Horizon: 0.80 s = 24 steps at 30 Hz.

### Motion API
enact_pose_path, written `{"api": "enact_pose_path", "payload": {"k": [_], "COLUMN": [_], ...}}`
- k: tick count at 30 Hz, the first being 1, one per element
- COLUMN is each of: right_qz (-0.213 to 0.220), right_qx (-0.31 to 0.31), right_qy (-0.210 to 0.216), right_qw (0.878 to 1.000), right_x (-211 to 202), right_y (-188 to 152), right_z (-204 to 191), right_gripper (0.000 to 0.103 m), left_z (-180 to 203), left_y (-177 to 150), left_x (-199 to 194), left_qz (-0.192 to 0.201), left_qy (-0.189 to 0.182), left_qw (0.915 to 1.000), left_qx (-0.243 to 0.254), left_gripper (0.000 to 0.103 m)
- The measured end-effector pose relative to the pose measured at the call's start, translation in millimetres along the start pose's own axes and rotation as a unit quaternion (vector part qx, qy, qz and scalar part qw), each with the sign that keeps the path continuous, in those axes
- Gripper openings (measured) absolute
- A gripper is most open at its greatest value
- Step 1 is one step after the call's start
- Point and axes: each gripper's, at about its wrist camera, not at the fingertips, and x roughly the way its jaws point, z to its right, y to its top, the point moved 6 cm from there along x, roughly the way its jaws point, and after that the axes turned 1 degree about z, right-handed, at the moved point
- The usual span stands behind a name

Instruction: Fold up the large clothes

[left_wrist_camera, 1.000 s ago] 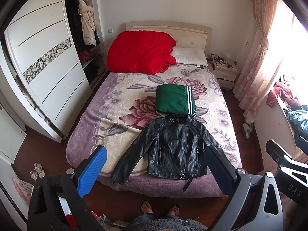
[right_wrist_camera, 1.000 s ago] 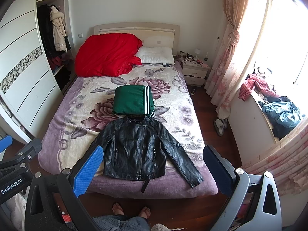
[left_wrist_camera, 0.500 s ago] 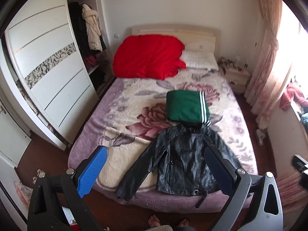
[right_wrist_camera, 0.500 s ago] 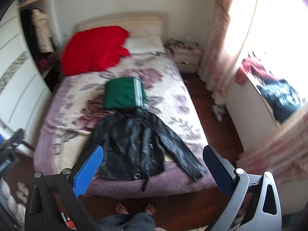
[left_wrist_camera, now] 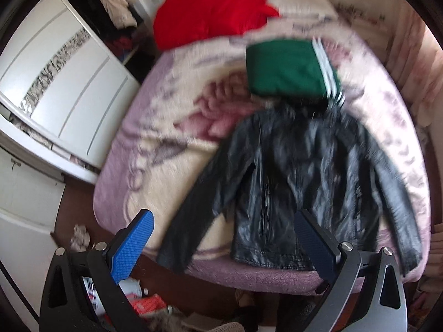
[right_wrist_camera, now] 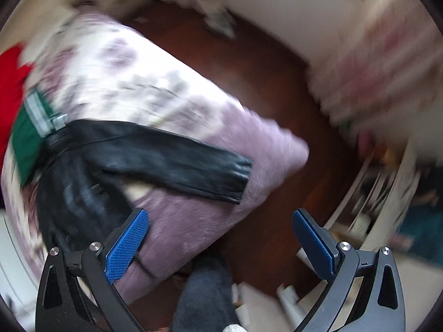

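Observation:
A black leather jacket (left_wrist_camera: 299, 171) lies spread flat, sleeves out, at the foot of the bed (left_wrist_camera: 166, 127). A folded green garment with white stripes (left_wrist_camera: 288, 69) lies just beyond its collar. My left gripper (left_wrist_camera: 221, 221) is open and empty, above the jacket's lower hem and its left sleeve. In the right wrist view the jacket's right sleeve (right_wrist_camera: 171, 160) runs across the bed's corner (right_wrist_camera: 193, 221). My right gripper (right_wrist_camera: 220, 221) is open and empty, above that corner near the sleeve cuff. Both views are blurred by motion.
A red quilt (left_wrist_camera: 216, 8) lies at the head of the bed. A white wardrobe (left_wrist_camera: 58, 74) stands on the left. Dark wood floor (right_wrist_camera: 271, 88) lies right of the bed, with blurred pink curtains (right_wrist_camera: 382, 63) and clutter beyond. My feet show at the bottom.
Both grippers have moved forward and down toward the bed. The left view closed in on the jacket. The right view swung right to the jacket's right sleeve and the bed corner.

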Motion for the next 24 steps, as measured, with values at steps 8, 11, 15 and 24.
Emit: {"api": "enact_pose_path", "payload": {"k": [8, 11, 15, 24], "right_qz": [-0.104, -0.121, -0.093, 0.004], "right_qx": [0.1, 0.151, 0.201, 0.161], "right_qy": [0.03, 0.079, 0.155, 0.147], "right_qw": [0.989, 0.978, 0.963, 0.976], "right_x": [242, 294, 302, 211], "right_y": [12, 0, -9, 26], "right_z": [59, 67, 59, 62], "right_gripper": [0.103, 0.103, 0.067, 0.014], "left_z": [67, 81, 97, 120], "left_y": [-41, -48, -58, -50], "left_x": [110, 136, 162, 168], "left_qz": [-0.09, -0.103, -0.119, -0.093], "left_qy": [0.028, 0.028, 0.018, -0.042], "left_qw": [0.9948, 0.9936, 0.9924, 0.9947], "left_qx": [0.039, 0.036, 0.026, 0.014], "left_gripper": [0.103, 0.103, 0.103, 0.103]}}
